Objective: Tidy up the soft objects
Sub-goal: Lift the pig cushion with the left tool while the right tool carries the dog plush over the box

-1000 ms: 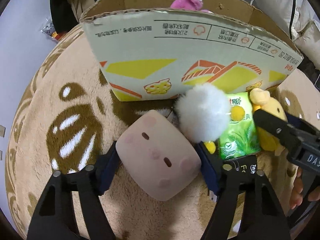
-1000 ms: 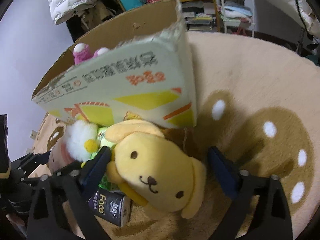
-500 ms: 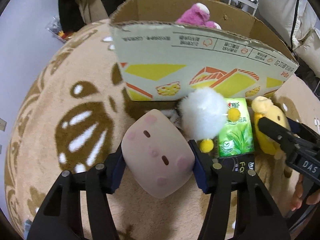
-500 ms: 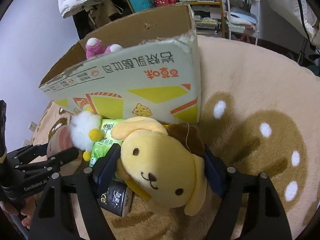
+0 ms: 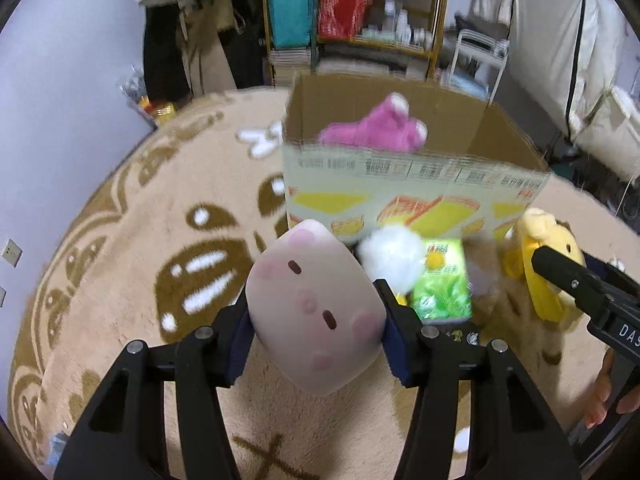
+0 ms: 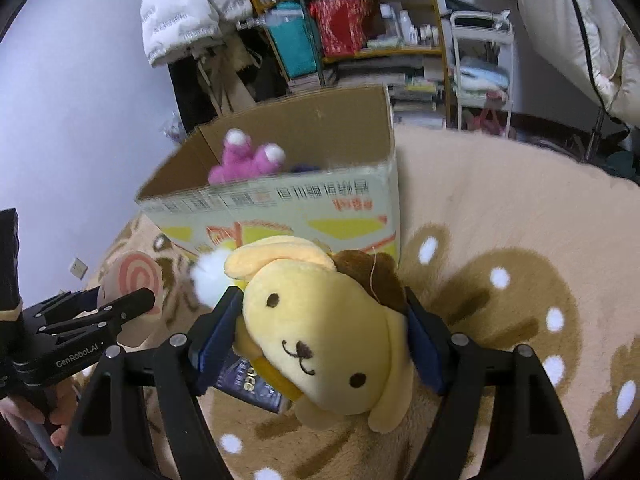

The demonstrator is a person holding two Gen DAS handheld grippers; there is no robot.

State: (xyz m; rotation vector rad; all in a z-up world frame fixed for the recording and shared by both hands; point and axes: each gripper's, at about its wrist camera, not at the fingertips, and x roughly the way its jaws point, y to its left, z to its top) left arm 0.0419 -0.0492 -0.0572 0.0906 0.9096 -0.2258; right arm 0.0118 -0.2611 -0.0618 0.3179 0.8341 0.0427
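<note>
My left gripper (image 5: 316, 320) is shut on a pink pig cushion (image 5: 316, 308) and holds it above the rug, in front of the cardboard box (image 5: 412, 184). My right gripper (image 6: 320, 328) is shut on a yellow dog plush (image 6: 324, 332), lifted off the rug before the same box (image 6: 280, 200). The yellow plush also shows at the right of the left wrist view (image 5: 540, 264). A pink plush (image 5: 372, 130) lies inside the box. A white fluffy plush (image 5: 390, 256) lies on the rug against the box front.
A green drink carton (image 5: 442, 280) and a dark packet (image 6: 248, 380) lie on the beige patterned rug (image 5: 120, 240). Shelves with clutter (image 6: 360, 32) stand behind the box, and a white rack (image 6: 480, 60) stands to the right.
Both grippers closed on their toys and rose with them. The pig cushion and the yellow dog plush came off the rug, and the box interior came into view.
</note>
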